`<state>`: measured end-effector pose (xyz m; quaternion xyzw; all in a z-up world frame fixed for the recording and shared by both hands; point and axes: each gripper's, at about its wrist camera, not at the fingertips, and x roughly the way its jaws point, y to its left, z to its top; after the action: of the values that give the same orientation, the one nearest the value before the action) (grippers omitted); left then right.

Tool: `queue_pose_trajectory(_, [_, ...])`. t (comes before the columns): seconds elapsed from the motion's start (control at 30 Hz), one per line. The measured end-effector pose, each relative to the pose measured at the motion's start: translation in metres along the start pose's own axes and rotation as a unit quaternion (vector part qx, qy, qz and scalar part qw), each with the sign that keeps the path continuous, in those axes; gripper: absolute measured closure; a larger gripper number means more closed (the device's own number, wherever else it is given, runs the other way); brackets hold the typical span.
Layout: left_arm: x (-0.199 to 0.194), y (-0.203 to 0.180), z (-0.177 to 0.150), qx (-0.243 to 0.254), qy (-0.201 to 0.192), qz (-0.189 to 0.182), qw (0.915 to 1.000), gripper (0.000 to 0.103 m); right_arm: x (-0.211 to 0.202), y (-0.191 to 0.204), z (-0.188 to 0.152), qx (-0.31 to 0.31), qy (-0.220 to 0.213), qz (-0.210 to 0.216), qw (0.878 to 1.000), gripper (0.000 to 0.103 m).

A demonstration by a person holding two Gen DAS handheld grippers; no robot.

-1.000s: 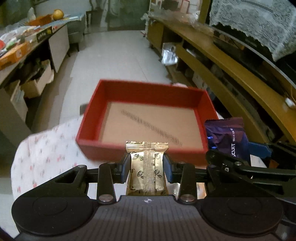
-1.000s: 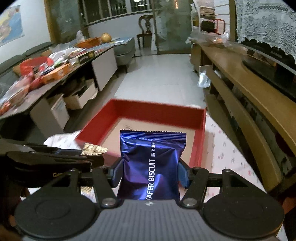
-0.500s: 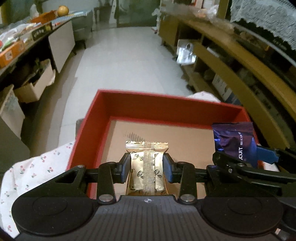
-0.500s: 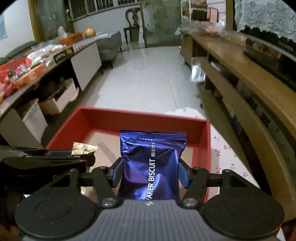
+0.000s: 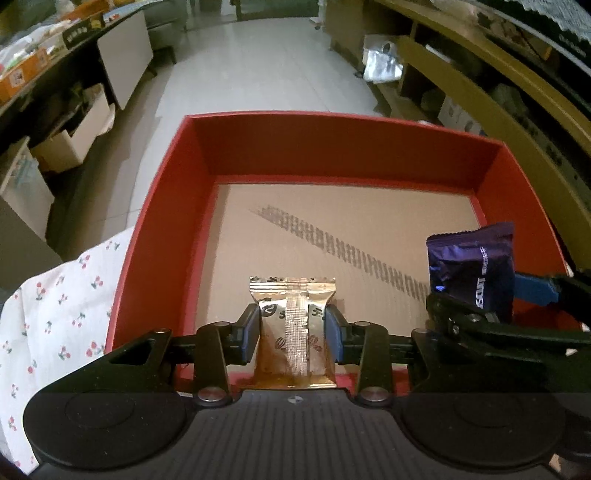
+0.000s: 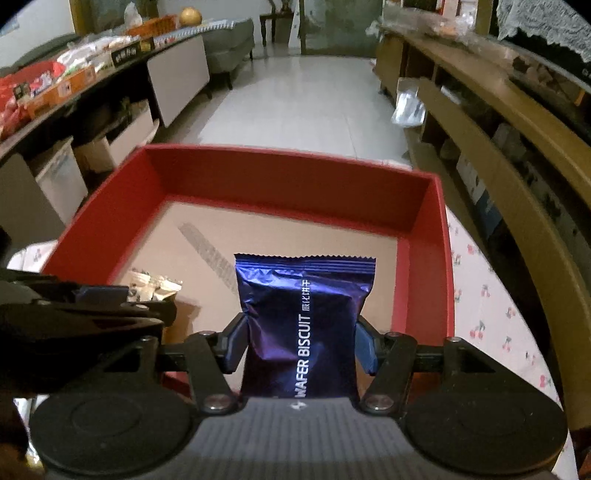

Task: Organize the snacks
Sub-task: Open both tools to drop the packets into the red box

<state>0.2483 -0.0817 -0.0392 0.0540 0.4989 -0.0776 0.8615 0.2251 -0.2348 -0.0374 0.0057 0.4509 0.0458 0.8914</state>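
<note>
blue packet (image 6: pixel 301 325): white print along its length read "WAFER BISCUIT", with a few small Chinese characters after it, too small to make out | same packet in left wrist view (image 5: pixel 476 273): only "SCUIT" showed | gold packet (image 5: pixel 291 325): dark marks, unreadable | distant boxes: labels too blurred to read

A pale tiled floor (image 6: pixel 295 96) is running down the middle of a dim room, catching a soft sheen of light. Along the left, a dark counter (image 6: pixel 122 62) is carrying piled clutter above a white cabinet door (image 6: pixel 177 81), with open white bins (image 5: pixel 74 136) sitting beneath it. Along the right, long wooden shelving (image 6: pixel 517 122) is stretching away, a lace cloth (image 6: pixel 546 22) hanging over its top. A grey sofa (image 6: pixel 229 44) is standing at the far end, and a cherry-print cloth (image 5: pixel 55 295) is covering the near surface.
</note>
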Motion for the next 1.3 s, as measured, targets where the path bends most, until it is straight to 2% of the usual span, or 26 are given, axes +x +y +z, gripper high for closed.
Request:
queue_pose_trajectory(0.2, [-0.002,0.002,-0.004,-0.013,0.01,-0.005,0.9999,0.057,-0.004,0.003,-0.004,-0.008,0.008,-0.004,1.0,0.026])
queue_pose_trajectory(0.3, [-0.006,0.002,-0.004,-0.016,0.006,-0.001,0.9999,0.052,-0.008,0.006,-0.003,-0.013,0.0,-0.015,1.0,0.026])
queue_pose_trajectory(0.47, [-0.02,0.004,0.001,-0.021,-0.02,0.009,0.9995,0.036,-0.022,0.006,0.0,-0.016,-0.035,-0.028,0.999,0.025])
queue_pose_trajectory(0.57, [-0.029,0.005,0.004,-0.023,-0.037,0.012,0.999,0.03,-0.031,0.005,0.003,-0.009,-0.053,-0.03,0.998,0.024])
queue_pose_trajectory(0.97, [-0.06,0.01,0.004,-0.045,-0.066,-0.004,0.9968,0.024,-0.063,0.004,0.007,0.015,-0.096,-0.021,0.995,0.022])
queue_pose_trajectory(1.3, [-0.082,0.011,-0.009,-0.052,-0.081,-0.021,0.9951,0.022,-0.092,0.004,-0.006,0.032,-0.115,-0.012,0.993,0.021])
